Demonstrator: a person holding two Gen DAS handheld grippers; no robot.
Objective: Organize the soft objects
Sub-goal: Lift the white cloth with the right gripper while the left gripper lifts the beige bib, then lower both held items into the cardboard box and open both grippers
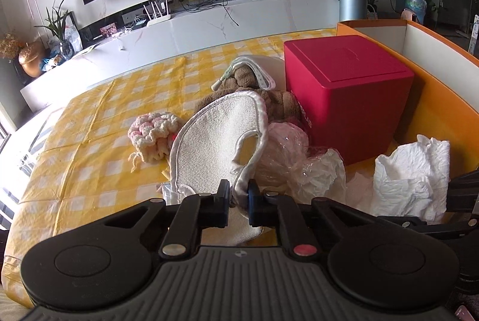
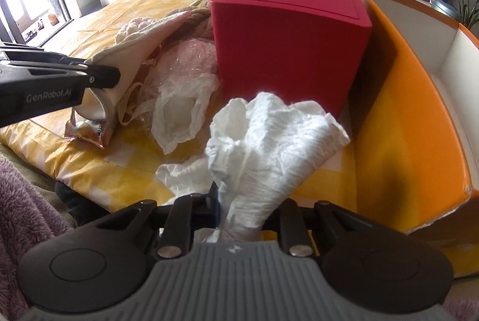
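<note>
My left gripper is shut on the satin-edged rim of a white cloth mitt, which stands up off the yellow checked tablecloth. The same mitt shows in the right wrist view, pinched by the left gripper's black fingers. My right gripper is shut on a crumpled white paper towel, which fans out above its jaws; that towel is also at the right of the left wrist view. Behind the mitt lie a pink-and-cream crocheted piece, a brown plush toy and clear crinkled plastic wrap.
A red cube box stands against an open orange box with white inner walls at the right. A white plastic bag and a foil wrapper lie on the cloth. A purple fleece blanket is at the near left edge.
</note>
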